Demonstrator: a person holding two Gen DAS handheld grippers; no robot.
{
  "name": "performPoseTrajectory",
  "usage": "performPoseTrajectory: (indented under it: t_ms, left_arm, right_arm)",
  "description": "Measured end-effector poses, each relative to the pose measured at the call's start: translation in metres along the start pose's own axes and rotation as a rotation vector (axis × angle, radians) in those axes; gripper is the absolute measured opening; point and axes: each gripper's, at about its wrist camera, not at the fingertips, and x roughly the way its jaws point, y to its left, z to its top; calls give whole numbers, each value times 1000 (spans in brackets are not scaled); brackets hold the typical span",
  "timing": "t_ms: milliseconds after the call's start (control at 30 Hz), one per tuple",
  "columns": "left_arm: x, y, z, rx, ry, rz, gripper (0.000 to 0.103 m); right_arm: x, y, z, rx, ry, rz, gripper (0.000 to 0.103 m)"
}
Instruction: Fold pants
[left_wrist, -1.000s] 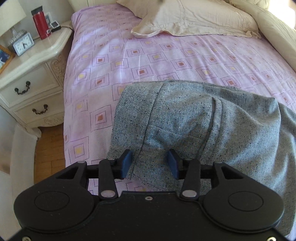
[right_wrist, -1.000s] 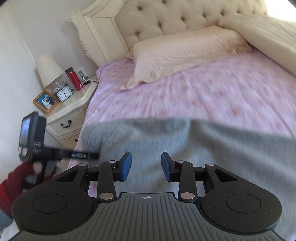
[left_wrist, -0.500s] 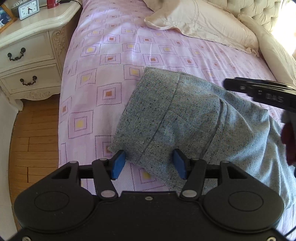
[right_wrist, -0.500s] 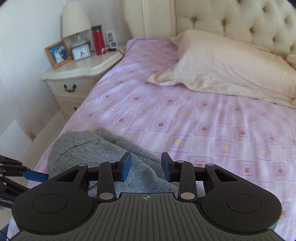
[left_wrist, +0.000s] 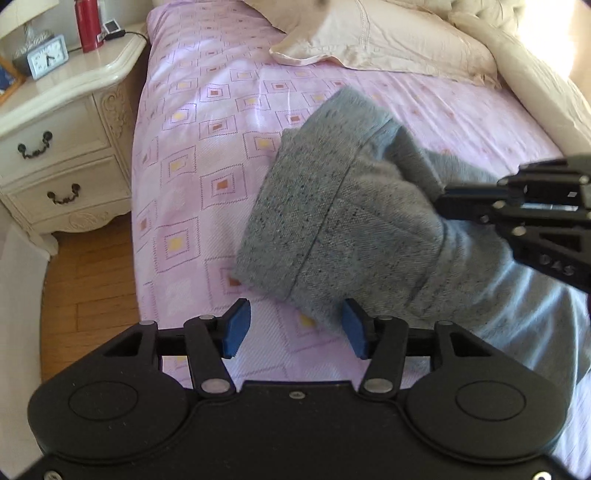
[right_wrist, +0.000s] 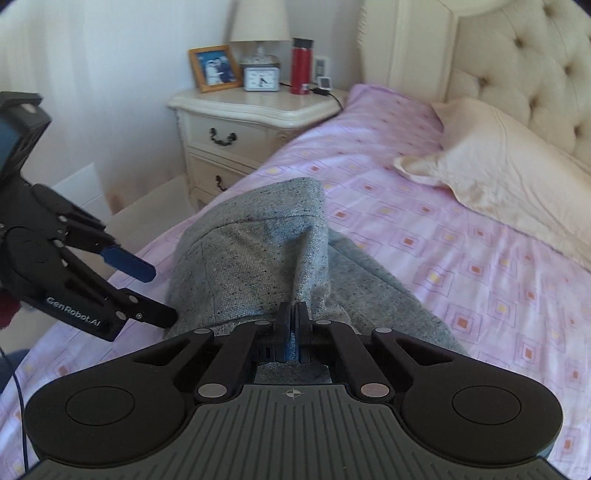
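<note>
Grey pants (left_wrist: 354, 221) lie bunched on the bed (left_wrist: 207, 155), over its pink patterned sheet and near the edge beside the nightstand (right_wrist: 255, 122). The right gripper (right_wrist: 294, 332) has its jaws together, clamped on a fold of the pants, and the cloth rises in a ridge just ahead of them. The left gripper (left_wrist: 293, 328) hovers over the near edge of the pants with its jaws apart and closing; only bare sheet lies between them, while the right blue pad (left_wrist: 354, 328) sits against the cloth's edge. A cream pillow (right_wrist: 509, 166) rests by the tufted headboard (right_wrist: 517, 55), well apart from the pants.
</note>
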Motion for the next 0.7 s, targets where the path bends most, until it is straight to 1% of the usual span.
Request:
performPoseTrajectory:
  t_ms: [33,67,167,200,300,367,433,533,600,633,700]
  left_arm:
    - [-3,-1,-2,9,-2,4,55]
    - [-6,-1,-3,17,-8,9,54]
    - [-16,-4,-1,35,-37,14,54]
    - [-19,-6,1,41,-47,11,54]
    - [-26,-10,13,47,-79,-7,54]
    - [-28,-12,21,45,-98,-23,54]
    - [-27,-16,29,46,-114,-34,55]
    - [-16,-22,38,55,-127,-44,55]
    - [0,-25,41,59,-84,-27,55]
    - [10,-25,41,59,-56,-6,55]
    - [26,-24,39,57,-11,52,60]
  right_arm:
    - [-2,1,2,-18,-11,-12,2]
    - [-4,2,6,-38,-29,-36,2]
    - [0,-1,20,-87,-77,-148,2]
    - [8,-7,26,-83,-83,-179,2]
    - [31,-25,34,-50,-70,-207,2]
    - [47,-32,34,-19,-41,-203,2]
    - [60,-34,27,-9,-15,-207,2]
    - [78,-35,16,18,38,-195,2]
    - [78,-36,11,45,18,-194,5]
    - [73,-40,11,87,4,-182,5]
    - [59,-47,11,160,-31,-163,5]
